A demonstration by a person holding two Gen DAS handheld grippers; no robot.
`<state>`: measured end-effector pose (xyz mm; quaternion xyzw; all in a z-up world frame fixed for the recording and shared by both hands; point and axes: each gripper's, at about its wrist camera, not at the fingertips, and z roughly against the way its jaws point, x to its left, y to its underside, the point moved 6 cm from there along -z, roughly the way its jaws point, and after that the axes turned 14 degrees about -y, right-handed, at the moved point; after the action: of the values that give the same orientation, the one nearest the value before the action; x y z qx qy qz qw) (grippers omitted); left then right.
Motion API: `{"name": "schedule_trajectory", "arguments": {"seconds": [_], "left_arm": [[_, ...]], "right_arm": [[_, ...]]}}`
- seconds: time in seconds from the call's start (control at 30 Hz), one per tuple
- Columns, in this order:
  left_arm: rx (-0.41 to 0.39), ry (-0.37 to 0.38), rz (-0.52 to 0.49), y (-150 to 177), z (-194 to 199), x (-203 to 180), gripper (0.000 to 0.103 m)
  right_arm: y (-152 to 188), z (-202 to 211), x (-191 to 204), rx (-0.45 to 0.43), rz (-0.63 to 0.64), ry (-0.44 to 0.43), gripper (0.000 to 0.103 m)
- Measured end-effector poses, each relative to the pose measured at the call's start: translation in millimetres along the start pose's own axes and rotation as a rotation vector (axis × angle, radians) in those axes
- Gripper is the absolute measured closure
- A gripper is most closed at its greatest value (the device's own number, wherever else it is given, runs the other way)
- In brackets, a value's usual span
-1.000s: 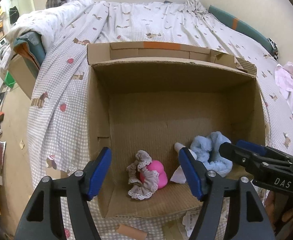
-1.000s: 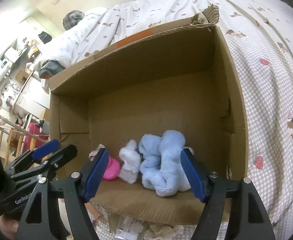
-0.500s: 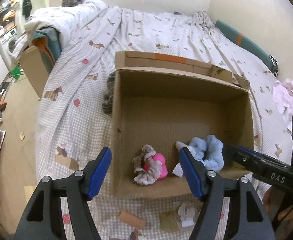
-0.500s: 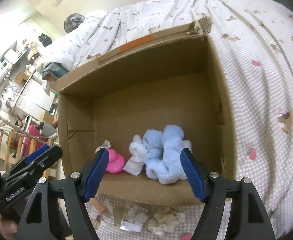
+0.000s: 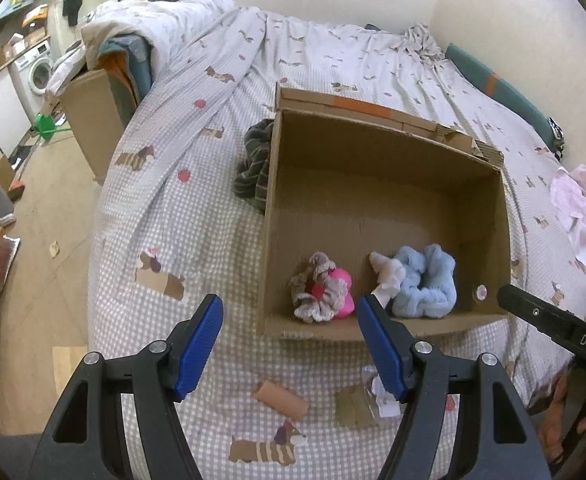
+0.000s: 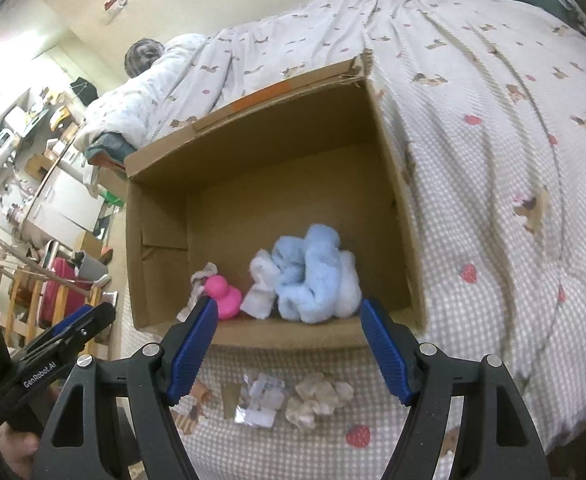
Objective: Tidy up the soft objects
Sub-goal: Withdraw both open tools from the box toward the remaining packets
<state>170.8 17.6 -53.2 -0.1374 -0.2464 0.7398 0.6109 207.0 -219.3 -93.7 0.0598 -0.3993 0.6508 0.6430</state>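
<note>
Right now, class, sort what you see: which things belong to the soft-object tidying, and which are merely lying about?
Job: cardboard box; blue fluffy cloth; pink duck; frilly scrunchie; striped dark cloth.
Lying about: cardboard tube; crumpled wrappers; pink garment.

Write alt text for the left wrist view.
An open cardboard box sits on a patterned bedspread, holding a pink toy wrapped in a beige scrunchie beside a fluffy blue cloth. The open left gripper hovers empty in front of it.
</note>
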Motion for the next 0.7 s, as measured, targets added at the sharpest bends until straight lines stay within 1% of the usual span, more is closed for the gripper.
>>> {"name": "schedule_trajectory", "arguments": {"seconds": [0.23,0.37,0.53,0.63,0.7], "left_arm": [[0.016,0.001,0.012,20.6,6.3,2.4,0.036],[0.015,-0.017,-0.005,29.1,8.6,1.0,0.036],[0.042,-0.023,0.001,40.5,5.9,4.9,0.036],[0.066,-0.027,0.006,47.9,1.7,6.7,0.036],[0.078,-0.035,0.004,51.7,-1.6,7.3,0.036]], "right_arm": [[15.1,15.5,6.2,-0.008,0.056,0.034,0.025],[28.0,19.5,7.9,0.018,0.07,0.028,0.025],[48.6,28.6,3.1,0.026,0.05,0.034,0.025],[59.6,31.9,-4.4,0.028,0.025,0.07,0.025],[66.9,30.8,-10.0,0.046,-0.003,0.081,0.025]]}}
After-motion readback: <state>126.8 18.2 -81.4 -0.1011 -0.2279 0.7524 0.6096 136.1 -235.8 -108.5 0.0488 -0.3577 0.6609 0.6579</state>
